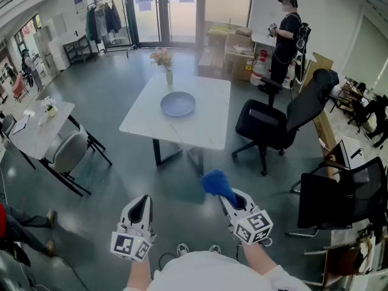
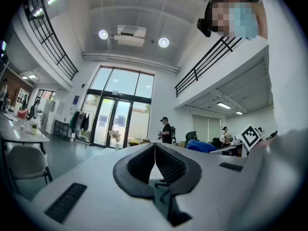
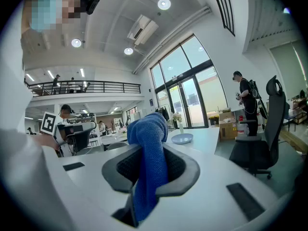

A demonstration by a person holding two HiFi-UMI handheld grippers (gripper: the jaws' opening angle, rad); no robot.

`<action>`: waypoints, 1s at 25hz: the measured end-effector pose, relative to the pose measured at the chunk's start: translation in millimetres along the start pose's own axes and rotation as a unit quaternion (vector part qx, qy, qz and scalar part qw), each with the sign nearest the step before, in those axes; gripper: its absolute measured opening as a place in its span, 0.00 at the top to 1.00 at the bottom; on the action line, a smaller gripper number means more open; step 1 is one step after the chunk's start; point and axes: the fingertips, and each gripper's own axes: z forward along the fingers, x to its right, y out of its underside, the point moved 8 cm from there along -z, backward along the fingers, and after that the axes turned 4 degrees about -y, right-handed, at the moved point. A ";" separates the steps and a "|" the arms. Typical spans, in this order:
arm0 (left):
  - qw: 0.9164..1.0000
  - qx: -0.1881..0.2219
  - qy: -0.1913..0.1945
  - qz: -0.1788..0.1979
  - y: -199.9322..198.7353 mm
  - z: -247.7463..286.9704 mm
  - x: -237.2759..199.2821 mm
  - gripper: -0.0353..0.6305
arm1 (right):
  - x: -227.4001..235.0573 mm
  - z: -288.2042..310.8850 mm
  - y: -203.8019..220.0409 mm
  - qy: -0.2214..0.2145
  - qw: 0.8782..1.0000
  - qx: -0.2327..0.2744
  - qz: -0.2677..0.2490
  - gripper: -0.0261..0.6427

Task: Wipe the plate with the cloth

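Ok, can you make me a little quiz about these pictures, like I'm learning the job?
1. Fill in: the left gripper has its jaws ___, with nothing between them.
2. Which one holds the blue cloth? A: the left gripper. B: the right gripper. C: neither.
3. True or false: the plate lies on the white table, the same one as the vase of flowers.
Key: 1 shut. 2 B. 3 true.
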 end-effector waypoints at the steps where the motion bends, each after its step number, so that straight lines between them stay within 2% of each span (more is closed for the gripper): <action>1: 1.000 -0.001 0.001 0.000 1.4 0.2 -1.8 0.90 | -0.4 2.0 0.7 0.000 1.000 0.000 -0.001 0.83; 11: 1.000 -0.011 0.002 -0.009 11.8 5.0 -22.9 0.90 | -6.4 19.4 1.5 0.004 1.000 0.000 0.004 0.83; 25: 0.998 -0.036 0.046 -0.005 25.5 16.6 -74.0 0.90 | -22.9 51.0 13.8 0.047 0.998 0.011 0.035 0.83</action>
